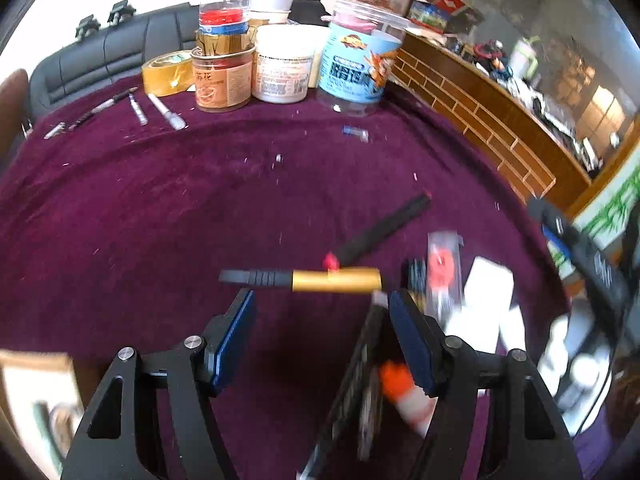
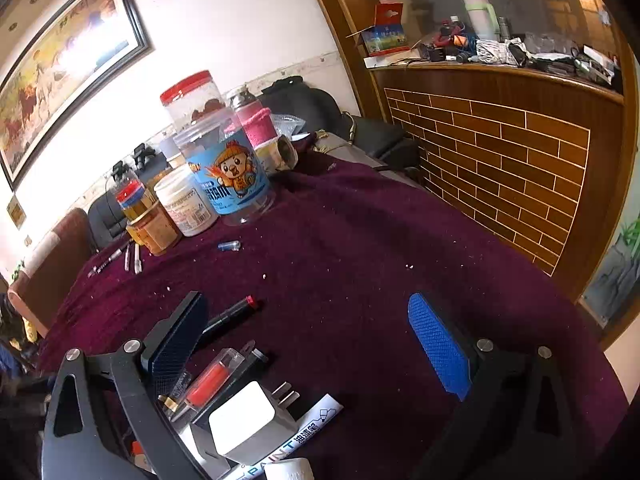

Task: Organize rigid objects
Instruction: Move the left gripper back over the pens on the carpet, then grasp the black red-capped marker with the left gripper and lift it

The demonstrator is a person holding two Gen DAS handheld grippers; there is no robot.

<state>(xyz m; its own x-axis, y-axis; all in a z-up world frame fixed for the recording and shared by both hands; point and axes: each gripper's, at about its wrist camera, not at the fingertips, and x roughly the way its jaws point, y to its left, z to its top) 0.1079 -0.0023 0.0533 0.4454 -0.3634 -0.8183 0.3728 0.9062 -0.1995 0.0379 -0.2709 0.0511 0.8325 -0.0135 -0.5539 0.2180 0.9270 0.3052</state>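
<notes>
You are holding both tools empty, the left tool (image 1: pixel 322 300) part open, the right tool (image 2: pixel 308 344) wide, over the purple table (image 1: pixel 160 220); the gold-barrelled pen (image 1: pixel 320 280), black marker (image 2: pixel 232 314) and white charger (image 2: pixel 244 428) are lying unsorted at lower frame, jars (image 1: pixel 280 64) waiting upper centre.

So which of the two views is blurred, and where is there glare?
Left wrist view: motion blur smears the lower right, around the white plug and orange-capped tube; the window above is blown out. Right wrist view: sharp, but glare washes out the framed painting. Both bend at the edges.
</notes>
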